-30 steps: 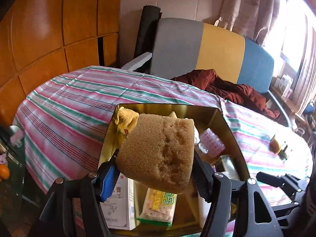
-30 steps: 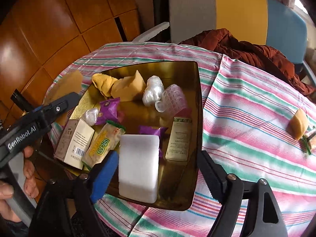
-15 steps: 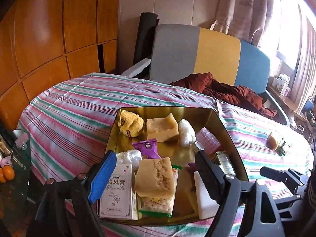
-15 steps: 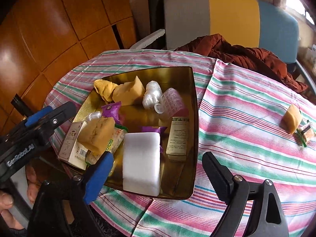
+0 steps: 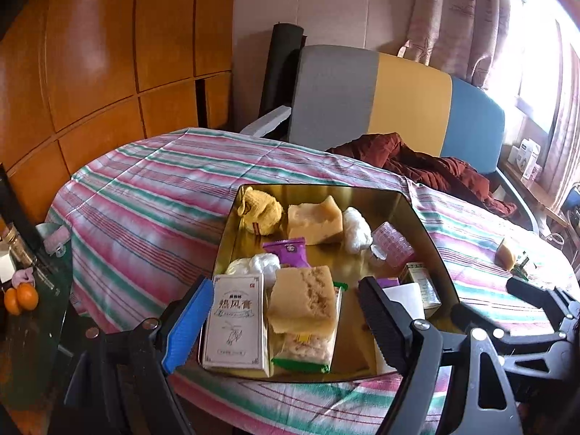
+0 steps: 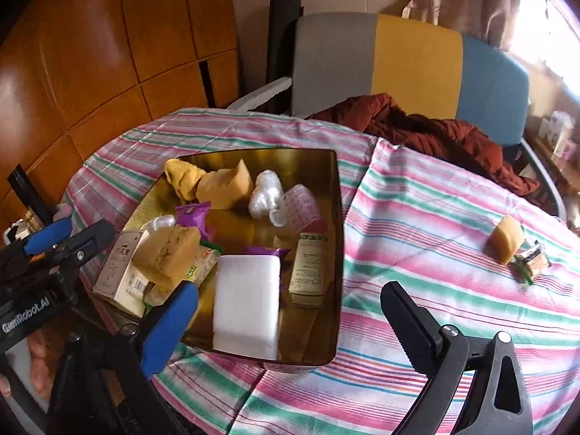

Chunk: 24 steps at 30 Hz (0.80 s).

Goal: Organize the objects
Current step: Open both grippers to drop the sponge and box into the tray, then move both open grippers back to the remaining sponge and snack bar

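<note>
On the striped tablecloth (image 6: 417, 217), a gold tray (image 6: 335, 217) is seen. Its near-left corner is taken by a brown sponge (image 5: 302, 299) lying on a snack packet, released by the left gripper (image 5: 286, 322), whose jaws were just spread. The right gripper (image 6: 290, 311), just widened, is held empty above a white block (image 6: 246, 304).

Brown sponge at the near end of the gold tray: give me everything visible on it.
The brown sponge is a tan, porous foam block, roughly square, its top pitted. It lies tilted in the gold tray, propped on a green-edged snack packet and leaning against the white box. No gripper touches it.
</note>
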Motion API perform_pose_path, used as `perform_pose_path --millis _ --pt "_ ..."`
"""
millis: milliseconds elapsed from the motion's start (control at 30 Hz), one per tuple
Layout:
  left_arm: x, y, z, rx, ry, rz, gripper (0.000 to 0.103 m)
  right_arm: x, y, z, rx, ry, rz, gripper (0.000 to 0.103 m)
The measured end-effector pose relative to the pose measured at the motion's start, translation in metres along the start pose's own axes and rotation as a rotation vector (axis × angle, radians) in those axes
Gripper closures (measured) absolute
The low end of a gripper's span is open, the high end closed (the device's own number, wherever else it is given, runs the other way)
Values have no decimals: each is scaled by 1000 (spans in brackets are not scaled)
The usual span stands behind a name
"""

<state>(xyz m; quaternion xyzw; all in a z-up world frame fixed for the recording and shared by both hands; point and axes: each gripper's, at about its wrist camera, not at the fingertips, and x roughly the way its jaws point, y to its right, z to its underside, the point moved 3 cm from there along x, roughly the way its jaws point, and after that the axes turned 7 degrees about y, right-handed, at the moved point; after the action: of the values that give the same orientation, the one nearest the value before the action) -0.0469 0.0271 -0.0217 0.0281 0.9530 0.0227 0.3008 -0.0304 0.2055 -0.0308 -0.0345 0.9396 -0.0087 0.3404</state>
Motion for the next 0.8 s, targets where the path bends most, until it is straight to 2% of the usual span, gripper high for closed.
perform_pose_path --millis 500,800 --pt "-4 13 12 32 -22 12 20 -9 4 0 -1 30 34 0" --pt "-2 26 13 72 -27 31 20 -5 27 2 37 11 62 0"
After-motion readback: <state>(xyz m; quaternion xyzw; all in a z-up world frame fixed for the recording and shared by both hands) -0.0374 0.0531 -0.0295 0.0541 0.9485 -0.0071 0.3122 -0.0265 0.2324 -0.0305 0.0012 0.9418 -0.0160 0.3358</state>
